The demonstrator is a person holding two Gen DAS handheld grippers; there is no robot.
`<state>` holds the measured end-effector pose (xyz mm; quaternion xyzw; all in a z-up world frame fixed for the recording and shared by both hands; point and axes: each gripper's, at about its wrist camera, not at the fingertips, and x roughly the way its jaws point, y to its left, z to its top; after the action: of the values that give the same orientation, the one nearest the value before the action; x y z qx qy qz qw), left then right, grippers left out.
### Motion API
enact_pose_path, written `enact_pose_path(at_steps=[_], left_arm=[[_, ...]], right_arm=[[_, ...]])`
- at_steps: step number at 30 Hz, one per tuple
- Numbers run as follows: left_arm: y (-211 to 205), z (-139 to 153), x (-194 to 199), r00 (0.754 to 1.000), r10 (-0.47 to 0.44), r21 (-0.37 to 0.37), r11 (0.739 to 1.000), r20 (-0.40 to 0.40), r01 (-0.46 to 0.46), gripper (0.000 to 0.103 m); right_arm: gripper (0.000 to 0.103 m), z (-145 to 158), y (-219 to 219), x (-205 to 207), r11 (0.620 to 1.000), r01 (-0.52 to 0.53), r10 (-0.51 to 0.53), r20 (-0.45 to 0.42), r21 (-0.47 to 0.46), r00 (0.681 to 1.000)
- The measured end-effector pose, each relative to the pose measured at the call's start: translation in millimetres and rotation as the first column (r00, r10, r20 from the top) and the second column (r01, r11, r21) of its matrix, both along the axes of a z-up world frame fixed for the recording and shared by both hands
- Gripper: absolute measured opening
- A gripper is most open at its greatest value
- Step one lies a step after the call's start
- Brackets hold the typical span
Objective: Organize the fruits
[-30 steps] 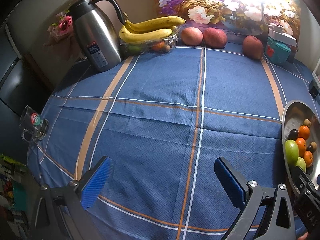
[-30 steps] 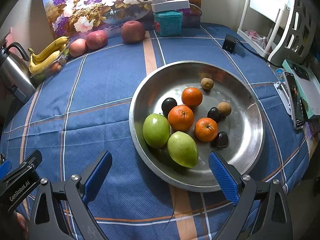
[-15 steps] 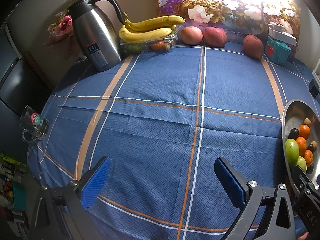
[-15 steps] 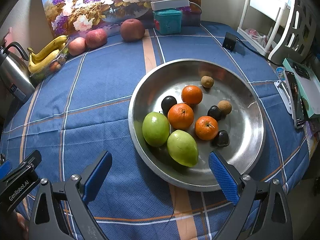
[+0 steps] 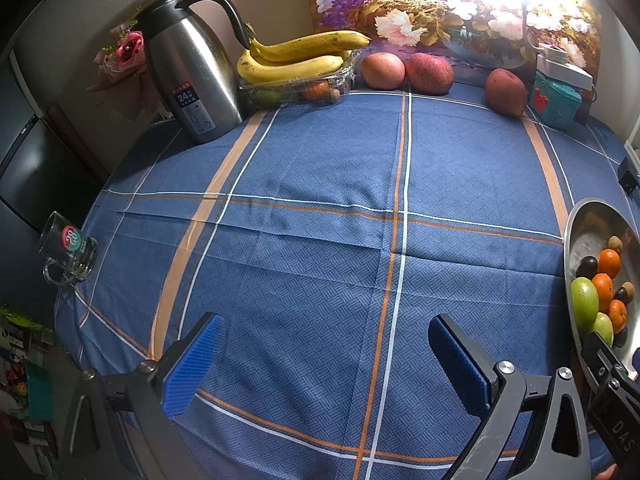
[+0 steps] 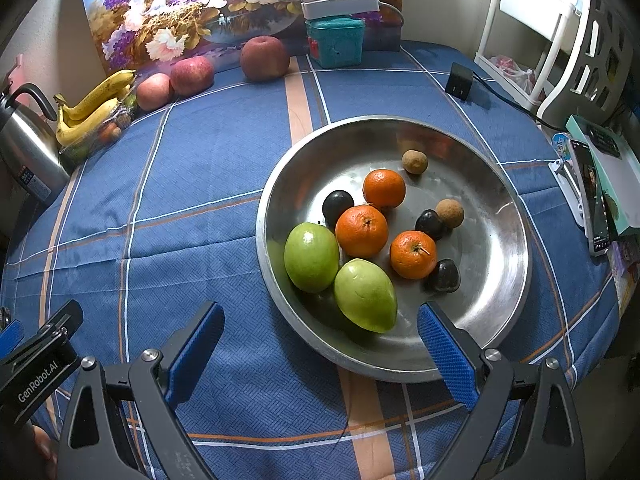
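Note:
A steel bowl (image 6: 496, 184) on the blue cloth holds two green fruits (image 6: 312, 257), three oranges (image 6: 361, 231), dark plums and small brown fruits. My right gripper (image 6: 320, 344) is open just in front of the bowl's near rim, nothing between its fingers. My left gripper (image 5: 326, 356) is open over bare cloth, empty. The bowl (image 5: 580, 224) shows at the right edge of the left wrist view. At the table's back lie bananas (image 5: 296, 58) on a clear tray and three red apples (image 5: 382, 70).
A steel thermos jug (image 5: 188, 68) stands back left, a glass mug (image 5: 68, 248) at the left table edge. A teal box (image 6: 336, 40) and a black charger (image 6: 460, 80) sit at the back right. A phone and a box (image 6: 600, 184) lie at the right edge.
Both views have shifted very slightly; the grippers stay open and nothing on the table has moved.

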<state>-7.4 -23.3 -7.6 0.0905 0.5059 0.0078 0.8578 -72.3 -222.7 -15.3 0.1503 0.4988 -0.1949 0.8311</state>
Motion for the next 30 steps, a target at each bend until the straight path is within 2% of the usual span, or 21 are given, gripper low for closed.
enact_pose_path(at_steps=[30], left_arm=[[-1.4, -3.8, -1.0, 1.000, -0.002, -0.005, 1.000, -0.012, 0.002, 0.103]], right_arm=[[0.097, -2.6, 0.5, 0.2, 1.000, -0.002, 0.002, -0.008, 0.007, 1.000]])
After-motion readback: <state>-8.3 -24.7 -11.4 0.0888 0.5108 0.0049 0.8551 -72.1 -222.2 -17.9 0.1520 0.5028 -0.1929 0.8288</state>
